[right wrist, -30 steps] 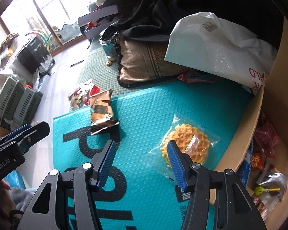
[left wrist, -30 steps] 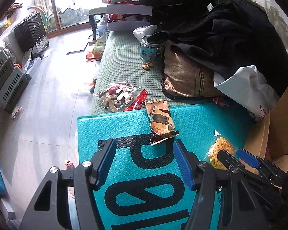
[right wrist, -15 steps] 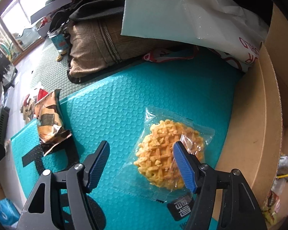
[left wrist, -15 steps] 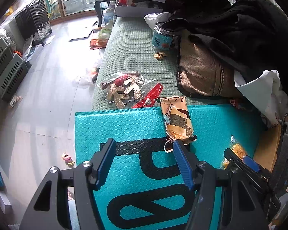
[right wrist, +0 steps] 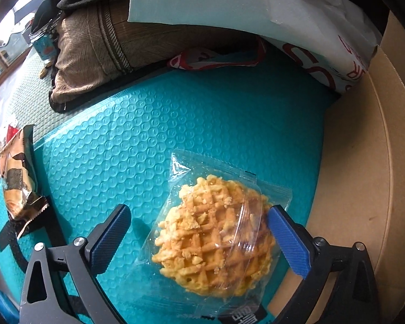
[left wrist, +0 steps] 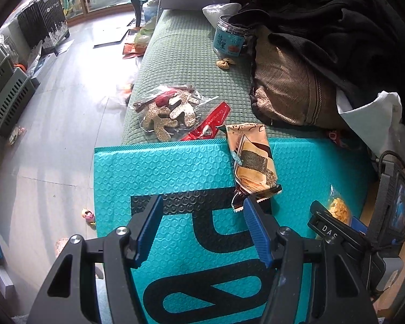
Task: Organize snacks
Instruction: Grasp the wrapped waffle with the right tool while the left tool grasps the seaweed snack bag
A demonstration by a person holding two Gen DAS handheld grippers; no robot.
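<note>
A waffle snack in a clear wrapper (right wrist: 216, 237) lies on a teal bubble mailer (right wrist: 175, 121). My right gripper (right wrist: 199, 210) points down over it. Its jaws are opening and stand wide on either side of the waffle, with neither pad pressing on it. In the left wrist view, a brown and tan snack packet (left wrist: 252, 162) lies on the same mailer (left wrist: 162, 167). My left gripper (left wrist: 202, 199) hovers open just short of it with nothing between its fingers. The packet's crimped lower end sits by the right fingertip (left wrist: 247, 201). The waffle (left wrist: 338, 210) shows at the right edge.
A cardboard box wall (right wrist: 364, 189) rises right of the waffle. Behind the mailer lie a brown cushion (left wrist: 286, 86), dark clothes (left wrist: 337, 21) and a white plastic bag (right wrist: 229, 5). A round cookie jar (left wrist: 228, 40) and a bag of glittery decorations (left wrist: 170, 110) lie on the green seat.
My right gripper came down close over the waffle and its jaws spread wide around it. My left gripper sank toward the mailer, so the brown packet now sits by its right fingertip.
</note>
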